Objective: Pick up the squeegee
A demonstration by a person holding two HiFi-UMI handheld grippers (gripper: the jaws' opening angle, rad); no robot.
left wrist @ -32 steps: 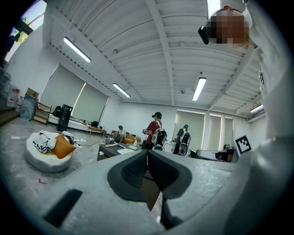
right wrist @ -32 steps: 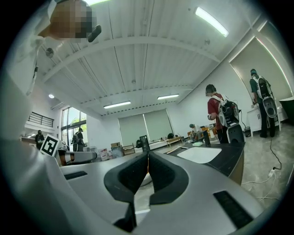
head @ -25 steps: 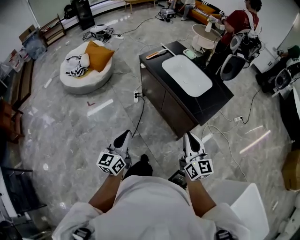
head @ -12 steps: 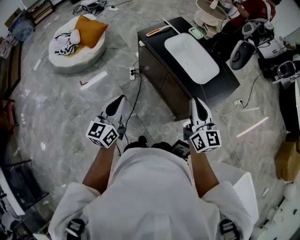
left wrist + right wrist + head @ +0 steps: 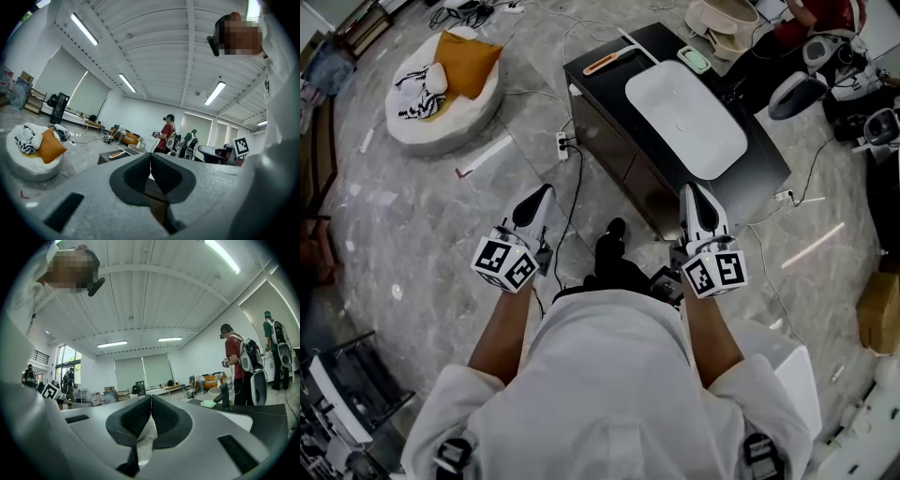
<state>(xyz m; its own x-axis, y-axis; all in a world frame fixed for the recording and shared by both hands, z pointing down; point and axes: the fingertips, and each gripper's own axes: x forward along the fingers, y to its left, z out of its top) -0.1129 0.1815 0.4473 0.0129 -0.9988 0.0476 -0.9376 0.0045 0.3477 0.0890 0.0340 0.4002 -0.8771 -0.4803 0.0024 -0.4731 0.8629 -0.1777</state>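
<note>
Standing short of the black cabinet (image 5: 609, 141), both tongs closed and empty.
Holding the left gripper (image 5: 540, 195) and the right gripper (image 5: 692, 193) out level over the grey marble floor (image 5: 412, 225), pads of each pressed together with nothing between. Facing the squeegee (image 5: 605, 64), orange-handled, lying flat on the cabinet top at its far left corner, just beyond the white basin (image 5: 684, 117), near a pale green dish (image 5: 695, 60), well apart from both grippers.
</note>
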